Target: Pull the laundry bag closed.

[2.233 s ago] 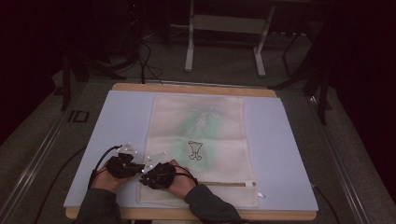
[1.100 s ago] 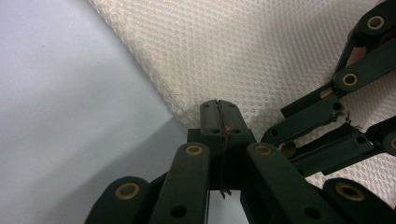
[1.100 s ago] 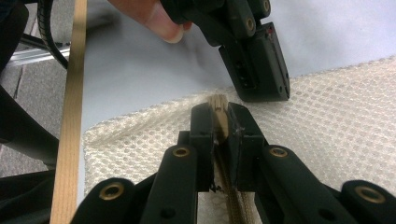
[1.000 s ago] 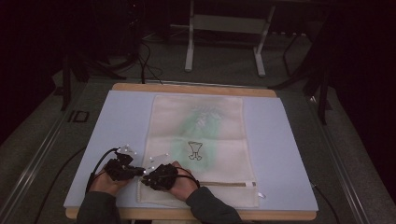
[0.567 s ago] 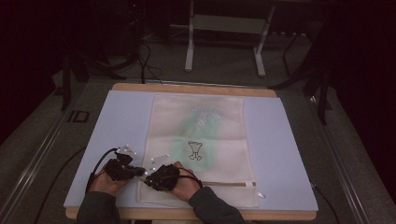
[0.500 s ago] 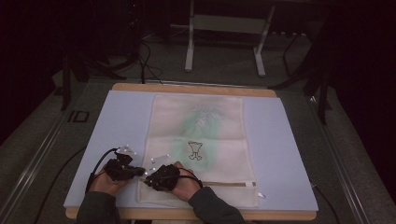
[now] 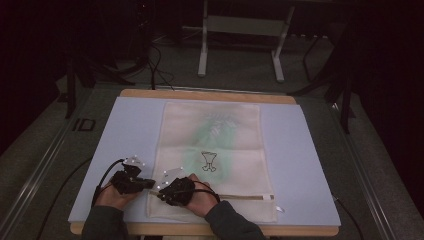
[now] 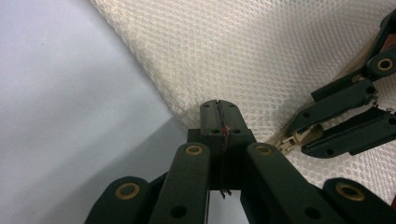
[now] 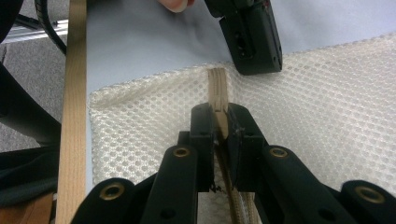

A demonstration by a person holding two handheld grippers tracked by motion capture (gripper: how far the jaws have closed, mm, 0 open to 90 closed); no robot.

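Mesh bag [image 7: 212,150] on mat [image 7: 130,130], both tongs [image 8: 218,109] clamped.

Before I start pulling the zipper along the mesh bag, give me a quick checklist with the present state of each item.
1. Left gripper shut on the mesh bag edge: ok, clamped at the corner next to the zipper's end.
2. Right gripper closed on the zipper pull: ok, the tan tab sits between its fingers.
3. Zipper slider visible and free of mesh: cannot tell.
4. Bag lying flat on the table mat: ok.
5. Zipper track clear ahead: ok, nothing lies on it.
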